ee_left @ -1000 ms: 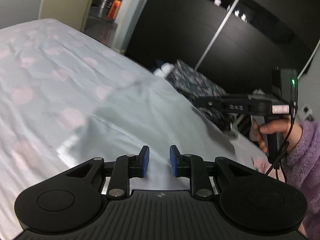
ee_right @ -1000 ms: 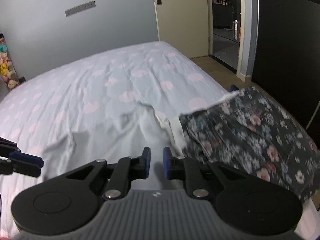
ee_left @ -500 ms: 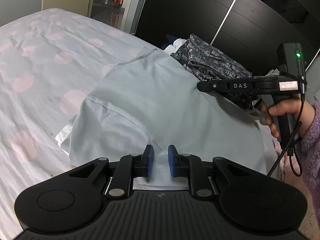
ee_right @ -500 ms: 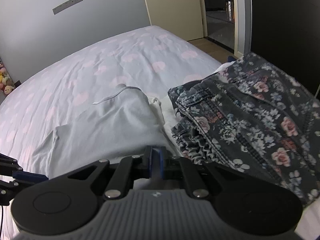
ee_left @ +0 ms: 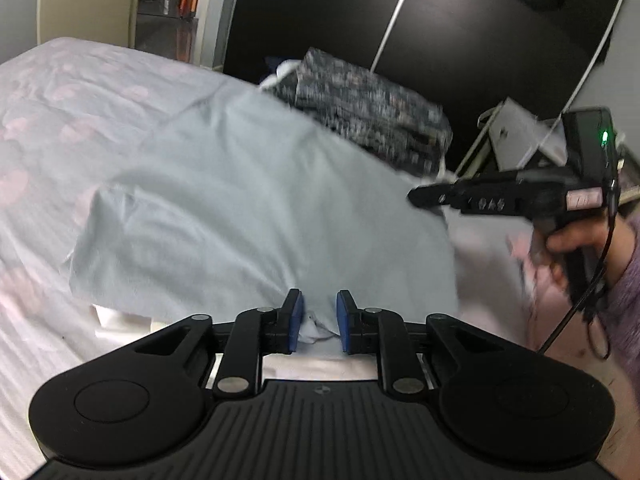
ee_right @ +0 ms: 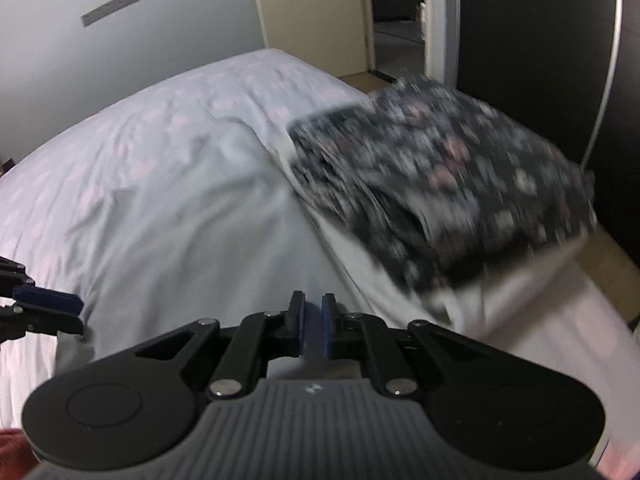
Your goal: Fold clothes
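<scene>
Both the left gripper (ee_left: 319, 320) and right gripper (ee_right: 313, 330), nearly closed, seemingly pinch the pale grey cotton garment (ee_left: 248, 216) beside the dark floral pile (ee_left: 368, 116); lower both edges evenly

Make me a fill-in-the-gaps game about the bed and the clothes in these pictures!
1. The light garment lies spread on the ______.
2. The folded clothes beside it are dark with a ______ pattern.
3. The pads on the left gripper are ______ in colour.
4. The sleeve behind the right gripper looks ______ in colour.

Missing words: bed; flower; blue; purple
</scene>
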The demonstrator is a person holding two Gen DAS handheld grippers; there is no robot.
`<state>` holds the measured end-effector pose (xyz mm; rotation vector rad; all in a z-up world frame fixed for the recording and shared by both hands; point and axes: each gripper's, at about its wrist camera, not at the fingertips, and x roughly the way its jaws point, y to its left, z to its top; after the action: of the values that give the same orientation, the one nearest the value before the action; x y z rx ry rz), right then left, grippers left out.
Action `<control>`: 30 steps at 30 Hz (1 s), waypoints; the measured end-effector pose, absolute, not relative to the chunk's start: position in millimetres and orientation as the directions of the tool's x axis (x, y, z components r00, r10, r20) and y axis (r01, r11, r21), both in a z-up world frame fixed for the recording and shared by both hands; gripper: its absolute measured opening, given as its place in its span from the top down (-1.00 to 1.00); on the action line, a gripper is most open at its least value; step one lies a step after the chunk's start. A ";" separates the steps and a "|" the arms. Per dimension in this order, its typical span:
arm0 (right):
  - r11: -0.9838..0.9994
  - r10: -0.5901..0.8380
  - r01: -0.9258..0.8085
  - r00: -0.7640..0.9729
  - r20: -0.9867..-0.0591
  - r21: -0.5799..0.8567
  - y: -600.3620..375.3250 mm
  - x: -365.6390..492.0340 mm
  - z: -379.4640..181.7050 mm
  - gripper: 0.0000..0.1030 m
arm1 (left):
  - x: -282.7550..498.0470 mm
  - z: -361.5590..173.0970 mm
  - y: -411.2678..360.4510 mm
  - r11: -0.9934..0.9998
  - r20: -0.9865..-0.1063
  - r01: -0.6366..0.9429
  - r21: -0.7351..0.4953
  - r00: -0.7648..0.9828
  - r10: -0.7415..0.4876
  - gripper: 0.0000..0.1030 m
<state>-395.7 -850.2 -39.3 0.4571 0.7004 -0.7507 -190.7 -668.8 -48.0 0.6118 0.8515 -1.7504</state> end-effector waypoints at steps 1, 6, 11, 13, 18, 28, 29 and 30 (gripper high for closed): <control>0.643 -0.456 0.754 0.518 -0.724 0.135 -850.2 -399.4 -44.7 0.81 | -190.6 -49.3 -668.2 -0.199 -0.748 0.947 -0.251 -0.320 -0.582 0.69; 0.591 -0.454 0.782 0.526 -0.719 0.198 -853.9 -417.9 -52.7 0.81 | -189.4 -45.1 -665.5 -0.192 -0.747 0.951 -0.244 -0.310 -0.588 0.69; 0.470 -0.485 0.798 0.590 -0.646 0.376 -855.4 -459.6 -43.2 0.28 | -182.1 -34.0 -655.7 -0.185 -0.714 0.940 -0.288 -0.339 -0.612 0.67; 0.412 -0.459 0.785 0.617 -0.639 0.462 -858.8 -470.5 -48.9 0.28 | -183.6 -30.1 -650.6 -0.194 -0.707 0.937 -0.291 -0.347 -0.616 0.60; 0.329 -0.421 0.768 0.640 -0.643 0.549 -862.3 -480.1 -68.0 0.28 | -202.7 -21.5 -640.2 -0.266 -0.693 0.924 -0.275 -0.382 -0.611 0.06; 0.279 -0.408 0.716 0.691 -0.596 0.639 -868.8 -476.0 -76.4 0.46 | -255.0 -26.9 -630.9 -0.416 -0.736 0.906 -0.084 -0.338 -0.587 -0.05; 0.285 -0.409 0.719 0.689 -0.598 0.634 -868.4 -475.6 -74.5 0.46 | -258.0 -25.6 -627.6 -0.424 -0.729 0.904 -0.057 -0.328 -0.601 -0.05; 0.288 -0.407 0.719 0.690 -0.599 0.632 -868.3 -475.9 -73.9 0.46 | -260.7 -24.1 -624.3 -0.434 -0.722 0.900 -0.035 -0.323 -0.612 -0.05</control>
<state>-475.9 -868.3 -73.9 1.0284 0.3527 -0.7724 -260.7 -624.3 -24.1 0.7899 0.5415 -1.9062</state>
